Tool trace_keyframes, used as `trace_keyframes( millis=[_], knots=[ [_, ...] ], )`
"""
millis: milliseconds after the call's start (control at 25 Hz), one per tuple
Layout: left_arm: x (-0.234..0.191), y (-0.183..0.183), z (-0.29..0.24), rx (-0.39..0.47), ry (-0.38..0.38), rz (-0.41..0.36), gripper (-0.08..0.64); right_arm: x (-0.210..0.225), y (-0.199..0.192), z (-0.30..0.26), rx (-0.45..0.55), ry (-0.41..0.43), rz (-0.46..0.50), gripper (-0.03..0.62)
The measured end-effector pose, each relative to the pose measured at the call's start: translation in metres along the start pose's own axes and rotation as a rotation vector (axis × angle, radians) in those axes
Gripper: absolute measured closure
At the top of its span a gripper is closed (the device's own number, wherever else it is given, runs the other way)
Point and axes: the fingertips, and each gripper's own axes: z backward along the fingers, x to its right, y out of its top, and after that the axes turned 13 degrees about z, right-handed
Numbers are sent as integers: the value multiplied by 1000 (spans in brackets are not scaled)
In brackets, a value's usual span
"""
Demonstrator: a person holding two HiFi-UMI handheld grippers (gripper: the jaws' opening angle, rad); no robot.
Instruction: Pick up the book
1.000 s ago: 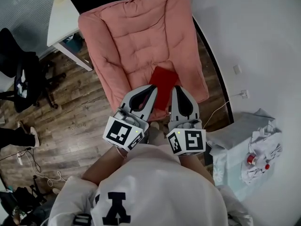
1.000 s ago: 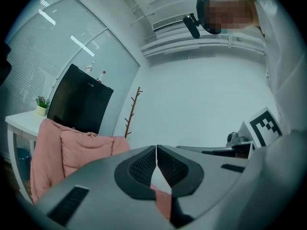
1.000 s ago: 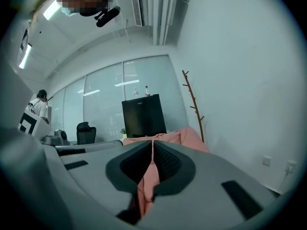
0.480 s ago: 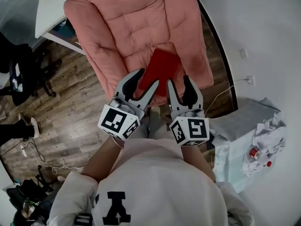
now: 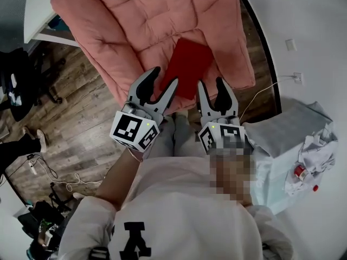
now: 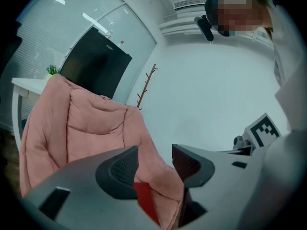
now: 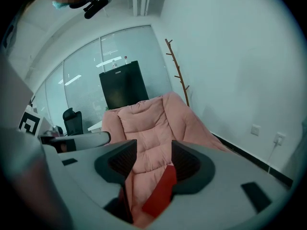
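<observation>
Soft, even indoor light fills the room, the white wall [image 5: 320, 15] bright without burning out, shadows faint. Ceiling strips glare in the glass partition [image 6: 72, 23]. The head view is sharp, the red book [image 5: 190, 66] crisp on the armchair [image 5: 162, 20]; both gripper views bow heavily at the edges inside a dark, blurred ring.

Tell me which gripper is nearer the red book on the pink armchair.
Right, narrowly. The right gripper hangs over the flat red book near its right edge, book visible between its open jaws. The left gripper, jaws opening, hangs off its near left corner. Neither touches.
</observation>
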Motion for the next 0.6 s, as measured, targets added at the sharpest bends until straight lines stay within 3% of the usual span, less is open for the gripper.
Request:
trace_keyframes(
  millis=[600],
  knots=[
    [-71, -74, -46, -128, 74, 77, 324, 22, -103, -56, -176, -41, -84, 365]
  ],
)
